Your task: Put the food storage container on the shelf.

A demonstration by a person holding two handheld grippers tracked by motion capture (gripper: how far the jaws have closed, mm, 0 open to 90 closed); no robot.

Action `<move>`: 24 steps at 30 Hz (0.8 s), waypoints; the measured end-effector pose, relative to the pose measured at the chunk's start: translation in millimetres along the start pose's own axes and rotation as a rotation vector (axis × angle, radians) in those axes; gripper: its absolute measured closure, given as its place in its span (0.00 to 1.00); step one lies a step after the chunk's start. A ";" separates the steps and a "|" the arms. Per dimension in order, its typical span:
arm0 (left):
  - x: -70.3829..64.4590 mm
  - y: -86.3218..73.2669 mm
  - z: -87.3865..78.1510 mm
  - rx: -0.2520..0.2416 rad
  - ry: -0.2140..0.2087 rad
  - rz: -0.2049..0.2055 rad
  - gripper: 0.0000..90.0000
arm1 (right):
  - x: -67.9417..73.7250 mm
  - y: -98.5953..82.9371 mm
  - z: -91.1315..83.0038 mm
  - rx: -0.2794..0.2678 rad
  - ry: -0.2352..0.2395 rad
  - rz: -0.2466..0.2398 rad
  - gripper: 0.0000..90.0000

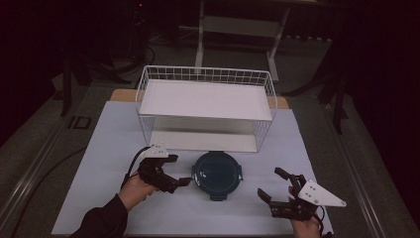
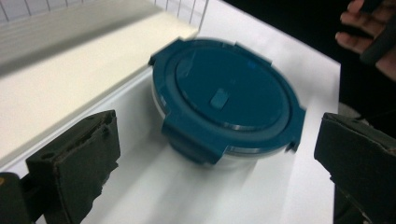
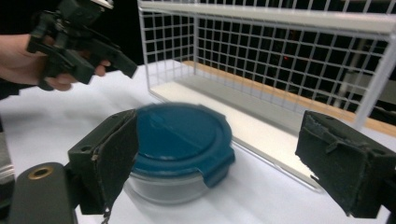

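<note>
A white-topped counter (image 1: 99,198) is carrying a white wire-mesh two-tier shelf rack (image 1: 205,106), which is standing at its far half with both shelves bare. Just in front of the rack's lower shelf, a round clear-walled container with a dark teal clip-on lid (image 1: 217,174) is sitting on the counter, near the shelf edge but not on it; the lid is lying flat and appears clipped down. The left gripper (image 1: 185,181) is hovering close beside the container's left rim, its jaws spread wide in the left gripper view and framing the container (image 2: 224,100) without touching it. The right gripper (image 1: 270,186) is waiting well apart at the near right, jaws likewise parted and gripping nothing; in the right gripper view the container (image 3: 180,147) is lying between the jaw lines but farther off. Judged from this layout, the work is sitting at its opening stage: the approach is under way, while grasping, lifting and placing, probably onto a shelf of the rack, are all remaining.
</note>
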State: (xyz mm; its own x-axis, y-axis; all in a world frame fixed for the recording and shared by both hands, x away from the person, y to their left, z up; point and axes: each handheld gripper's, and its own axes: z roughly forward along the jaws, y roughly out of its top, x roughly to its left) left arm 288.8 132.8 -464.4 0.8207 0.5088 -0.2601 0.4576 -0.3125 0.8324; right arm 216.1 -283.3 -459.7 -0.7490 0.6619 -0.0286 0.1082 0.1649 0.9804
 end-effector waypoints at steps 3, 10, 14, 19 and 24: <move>-5.0 5.8 -1.6 -0.033 -0.017 -0.007 0.01 | 3.8 7.8 2.3 -0.001 0.022 -0.007 0.14; -5.8 14.1 5.5 -0.067 -0.035 -0.075 0.01 | 8.9 17.8 11.3 0.014 0.020 -0.049 0.15; -0.2 16.9 14.1 -0.054 -0.008 -0.126 0.01 | 8.2 26.1 18.3 0.047 0.023 -0.029 0.16; 6.4 18.2 25.9 0.006 0.019 -0.190 0.01 | 4.2 29.3 24.3 0.084 0.061 0.095 0.21; 11.5 17.4 37.0 0.058 0.029 -0.261 0.01 | 4.9 27.9 31.1 0.113 0.074 0.090 0.19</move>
State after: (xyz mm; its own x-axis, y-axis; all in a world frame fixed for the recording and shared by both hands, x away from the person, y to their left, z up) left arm 318.8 103.5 -471.0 0.6628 0.6005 -0.4473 0.6719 -0.2133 0.7093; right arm 235.8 -252.7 -438.5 -0.7787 0.6226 0.0770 0.2470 0.1914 0.9499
